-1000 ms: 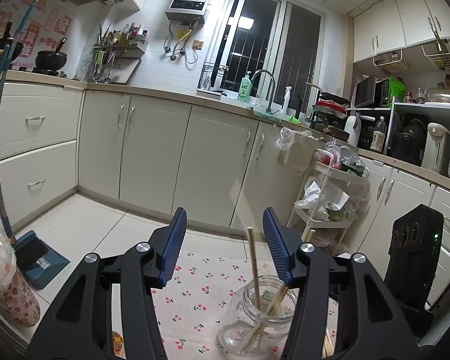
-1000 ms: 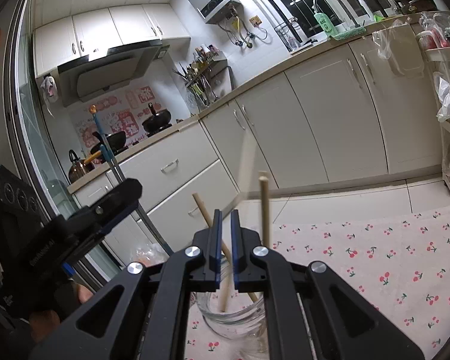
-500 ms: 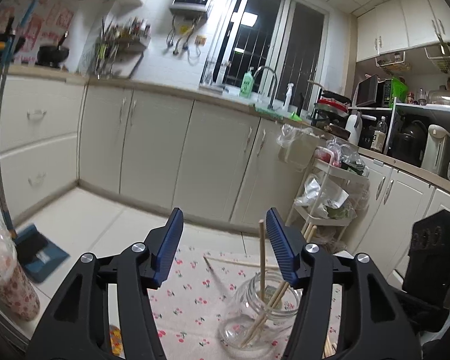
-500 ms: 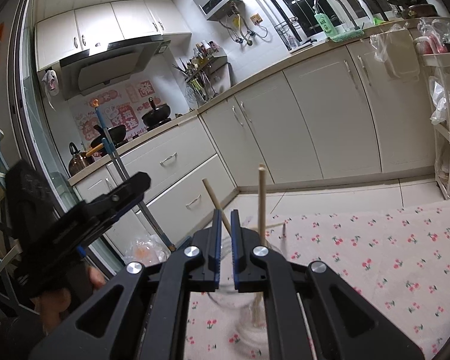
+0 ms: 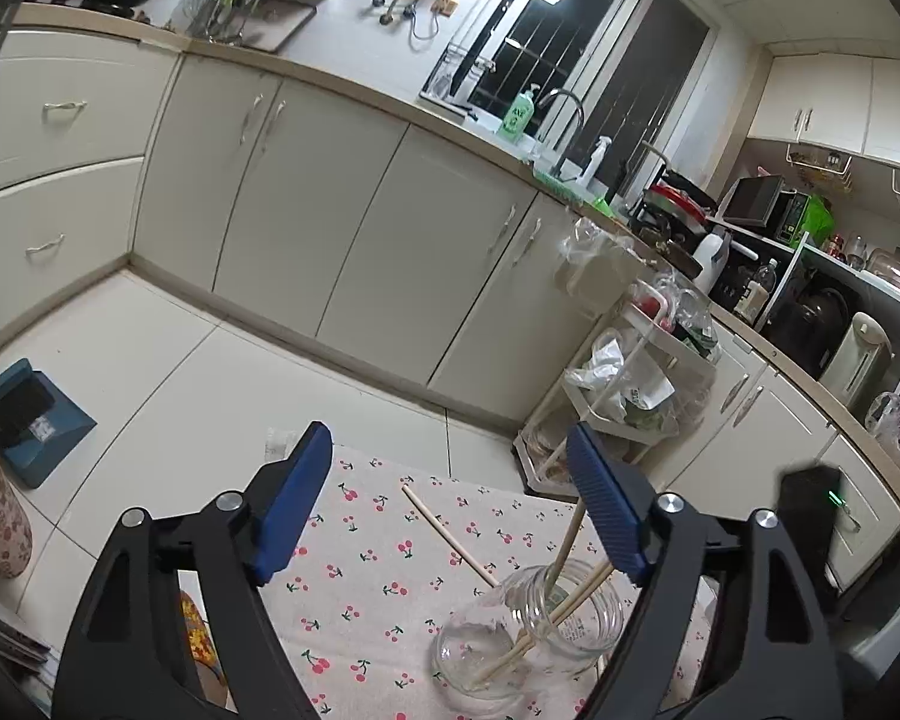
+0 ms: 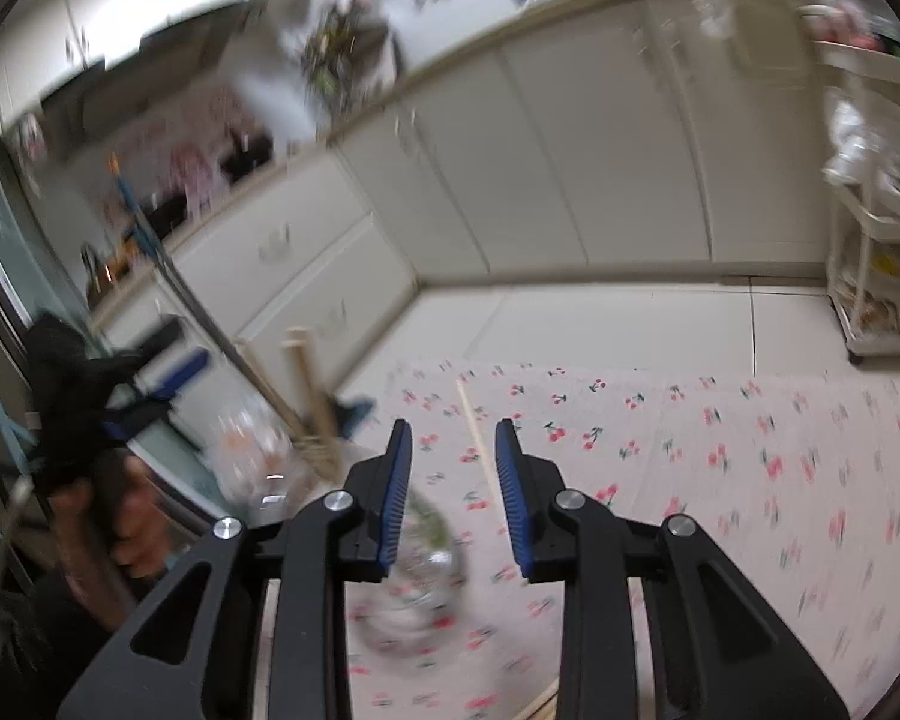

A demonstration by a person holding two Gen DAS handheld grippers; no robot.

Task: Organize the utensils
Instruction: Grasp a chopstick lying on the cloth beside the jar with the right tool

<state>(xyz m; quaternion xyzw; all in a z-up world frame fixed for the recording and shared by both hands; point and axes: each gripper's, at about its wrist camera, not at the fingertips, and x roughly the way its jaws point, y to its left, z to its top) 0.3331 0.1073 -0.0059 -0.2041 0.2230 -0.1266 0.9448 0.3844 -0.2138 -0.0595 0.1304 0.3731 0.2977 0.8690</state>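
A pale cloth printed with red cherries (image 5: 384, 576) covers the work surface, and beyond its far edge lie a white tiled floor and a long run of cream kitchen cabinets (image 5: 354, 228) under a beige counter. On the cloth stands a clear glass jar (image 5: 534, 624) with thin wooden chopsticks (image 5: 561, 558) leaning inside it. One more bare wooden chopstick (image 5: 447, 534) lies flat on the cloth just beyond the jar.

The left gripper (image 5: 450, 510), black with blue ribbed pads, has its jaws opening wide with nothing between them; the jar sits low toward its right finger. The right gripper (image 6: 453, 492) is opening too, its gap narrower and empty, with the lone chopstick (image 6: 477, 441) lying on the cloth ahead of it.

Only the left wrist view shows the dark window over the sink, the white trolley stuffed with bags (image 5: 624, 396), and a blue dustpan (image 5: 30, 420) on the floor. The right wrist view, smeared with motion blur, alone shows the person's hand (image 6: 120, 516) gripping the left gripper's handle, and the jar (image 6: 414, 576) as a blurred shape beside the right gripper's left finger.
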